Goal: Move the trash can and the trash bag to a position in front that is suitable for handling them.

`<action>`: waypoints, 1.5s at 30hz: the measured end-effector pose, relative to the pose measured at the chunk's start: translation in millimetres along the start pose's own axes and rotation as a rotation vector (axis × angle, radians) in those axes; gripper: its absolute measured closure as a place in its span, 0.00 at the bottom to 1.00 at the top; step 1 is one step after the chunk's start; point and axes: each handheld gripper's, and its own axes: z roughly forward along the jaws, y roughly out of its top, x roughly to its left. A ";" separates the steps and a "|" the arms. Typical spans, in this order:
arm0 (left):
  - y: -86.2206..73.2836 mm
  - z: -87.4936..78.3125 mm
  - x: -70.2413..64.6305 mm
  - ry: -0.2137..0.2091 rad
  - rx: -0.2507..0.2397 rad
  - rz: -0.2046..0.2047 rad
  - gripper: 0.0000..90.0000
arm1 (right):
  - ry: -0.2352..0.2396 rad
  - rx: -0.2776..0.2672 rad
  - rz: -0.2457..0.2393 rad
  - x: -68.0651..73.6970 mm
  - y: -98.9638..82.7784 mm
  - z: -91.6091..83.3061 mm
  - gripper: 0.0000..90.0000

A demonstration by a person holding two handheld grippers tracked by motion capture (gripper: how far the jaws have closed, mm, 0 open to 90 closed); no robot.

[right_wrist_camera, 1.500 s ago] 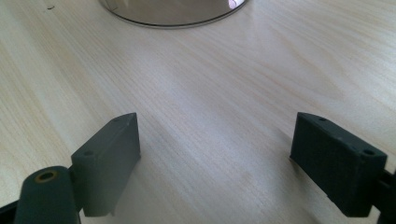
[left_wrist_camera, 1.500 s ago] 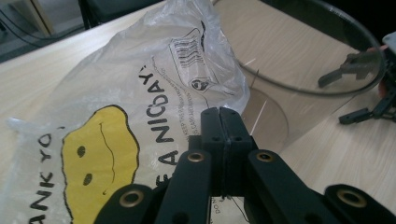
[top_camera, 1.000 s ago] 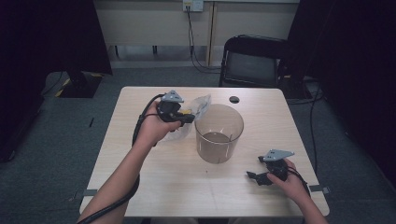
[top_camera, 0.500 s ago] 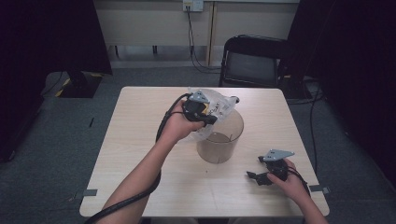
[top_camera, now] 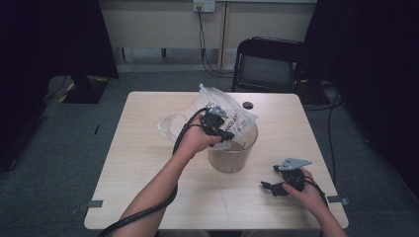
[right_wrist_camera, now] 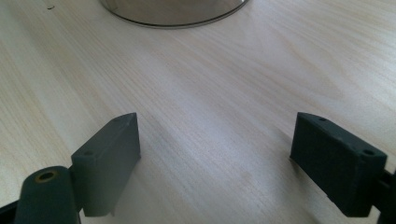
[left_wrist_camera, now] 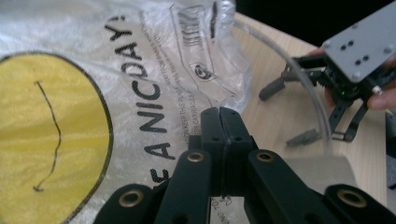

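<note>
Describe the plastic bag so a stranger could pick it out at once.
On the pale wooden table, find the clear round container near the middle. The plastic bag hangs over its rim, pinched in the left gripper. It is the one crinkled, see-through thing, printed with a yellow smiley face and black lettering.

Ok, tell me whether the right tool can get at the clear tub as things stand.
Probably yes: the right tool rests open on the table, with bare wood between it and the clear tub.
</note>
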 end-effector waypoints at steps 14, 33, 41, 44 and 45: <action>-16.4 -2.1 5.1 -0.043 0.071 -0.030 1.00 | -0.001 0.000 0.000 0.1 0.0 0.0 0.16; -33.1 -27.8 6.4 -0.058 0.137 0.016 1.00 | 0.002 0.015 0.057 0.3 5.1 -0.5 0.17; -31.5 -24.3 7.4 -0.043 0.117 0.004 0.99 | 0.020 -0.061 0.063 0.2 38.9 -20.6 0.20; -31.9 -23.8 7.1 -0.045 0.115 0.005 0.99 | 0.021 -0.090 0.046 2.2 53.7 -29.8 0.20; -31.8 -24.1 6.8 -0.045 0.111 0.003 0.99 | 0.019 -0.098 0.041 3.2 57.2 -31.9 0.21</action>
